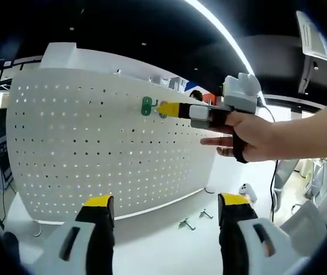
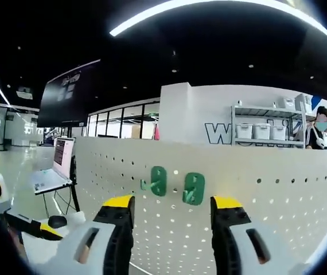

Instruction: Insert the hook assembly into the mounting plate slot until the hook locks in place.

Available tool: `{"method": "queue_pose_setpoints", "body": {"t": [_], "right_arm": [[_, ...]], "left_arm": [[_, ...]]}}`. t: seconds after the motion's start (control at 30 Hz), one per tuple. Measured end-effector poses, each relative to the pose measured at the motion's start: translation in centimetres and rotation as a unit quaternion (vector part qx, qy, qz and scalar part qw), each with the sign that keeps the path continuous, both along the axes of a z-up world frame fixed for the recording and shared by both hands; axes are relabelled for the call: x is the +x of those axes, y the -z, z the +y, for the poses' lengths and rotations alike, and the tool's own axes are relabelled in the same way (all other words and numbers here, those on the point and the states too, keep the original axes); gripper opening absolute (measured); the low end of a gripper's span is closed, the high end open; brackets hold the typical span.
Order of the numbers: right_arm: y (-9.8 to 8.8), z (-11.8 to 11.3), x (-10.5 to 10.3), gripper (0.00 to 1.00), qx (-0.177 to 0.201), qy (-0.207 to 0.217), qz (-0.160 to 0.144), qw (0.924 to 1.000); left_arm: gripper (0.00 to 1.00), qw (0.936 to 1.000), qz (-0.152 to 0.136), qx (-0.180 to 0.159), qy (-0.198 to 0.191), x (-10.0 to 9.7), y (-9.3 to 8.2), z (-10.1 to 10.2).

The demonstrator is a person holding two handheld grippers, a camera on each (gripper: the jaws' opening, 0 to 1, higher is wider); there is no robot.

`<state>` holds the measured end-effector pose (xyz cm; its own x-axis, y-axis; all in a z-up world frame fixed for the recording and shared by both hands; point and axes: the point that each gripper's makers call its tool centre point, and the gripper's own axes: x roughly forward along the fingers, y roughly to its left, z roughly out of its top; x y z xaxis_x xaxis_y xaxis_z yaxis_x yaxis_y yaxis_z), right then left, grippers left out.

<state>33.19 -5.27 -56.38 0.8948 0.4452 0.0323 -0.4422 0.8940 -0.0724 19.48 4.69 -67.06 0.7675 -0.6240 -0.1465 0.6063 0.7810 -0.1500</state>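
In the left gripper view the right gripper (image 1: 164, 108) was held out level by a hand (image 1: 249, 136) with the forearm extended, its yellow tips at the two green hooks (image 1: 147, 106) high on the white pegboard (image 1: 83, 149). Whether those tips gripped anything could not be told there, but in the right gripper view its jaws stood wide and empty just short of the hooks. The left gripper (image 1: 163, 209) hung low before the pegboard, jaws wide and empty, above loose metal hooks (image 1: 187, 223) on the table (image 1: 169, 252).

Bright ceiling strip lights (image 1: 221, 28), sharp focus, strong fisheye bending at edges.
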Motion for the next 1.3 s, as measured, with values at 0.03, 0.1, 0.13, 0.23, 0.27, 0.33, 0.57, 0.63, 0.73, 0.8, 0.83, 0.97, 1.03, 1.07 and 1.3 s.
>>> {"method": "queue_pose_setpoints", "body": {"t": [0.03,0.1,0.13,0.23,0.27,0.33,0.57,0.63,0.73,0.8,0.83,0.97,1.03,1.07,1.3], "right_arm": [[-0.1,0.2,-0.2,0.54,-0.004,-0.010,-0.005,0.9999],[-0.1,0.6,-0.5,0.57,0.000,-0.021,-0.006,0.9998],[-0.1,0.8,-0.6,0.60,-0.001,-0.025,-0.009,0.9996],[-0.1,0.8,-0.7,0.61,0.005,-0.029,-0.007,0.9995],[0.0,0.7,-0.7,0.61,0.006,-0.029,-0.004,0.9995],[0.0,0.7,-0.8,0.61,0.008,-0.030,-0.003,0.9995],[-0.1,0.5,-0.8,0.61,0.009,-0.030,-0.003,0.9995],[0.0,0.4,-0.9,0.61,0.008,-0.030,-0.003,0.9995],[0.3,0.1,-1.3,0.61,0.005,-0.034,-0.001,0.9994],[0.7,-0.1,-1.6,0.60,0.002,-0.037,0.005,0.9993],[0.9,-0.2,-1.8,0.60,0.000,-0.039,0.007,0.9992],[1.4,-0.4,-2.8,0.60,-0.010,-0.051,0.007,0.9986],[1.8,-0.6,-3.1,0.62,-0.007,-0.058,0.011,0.9982],[2.0,-0.7,-3.3,0.64,-0.006,-0.061,0.015,0.9980],[2.9,-1.7,-4.8,0.65,-0.008,-0.064,0.018,0.9978]], "left_arm": [[0.76,1.0000,0.000,0.000,0.000,0.0,0.0,0.0],[0.76,1.0000,0.001,-0.001,-0.001,0.0,0.0,0.0],[0.76,1.0000,0.001,-0.001,0.000,0.0,0.1,0.0],[0.76,1.0000,0.002,0.000,0.002,0.0,0.1,-0.2],[0.76,1.0000,0.001,0.001,0.002,0.0,0.1,-0.3],[0.76,1.0000,0.000,0.000,0.003,0.0,0.0,-0.4],[0.76,1.0000,-0.002,0.003,0.004,0.1,-0.1,-0.4],[0.76,1.0000,-0.002,0.003,0.004,0.1,-0.1,-0.3],[0.76,1.0000,-0.002,0.001,0.003,0.1,-0.2,-0.2],[0.76,1.0000,-0.003,0.003,0.003,0.2,-0.2,-0.1],[0.76,1.0000,-0.004,0.006,0.002,0.2,-0.1,-0.1],[0.76,0.9999,-0.006,0.012,0.004,0.2,-0.1,-0.1],[0.76,0.9999,-0.006,0.013,0.006,0.2,-0.1,-0.2],[0.76,0.9999,-0.007,0.012,0.006,0.2,-0.1,-0.1],[0.77,0.9999,-0.011,0.008,0.007,0.1,-0.4,-0.1]]}}
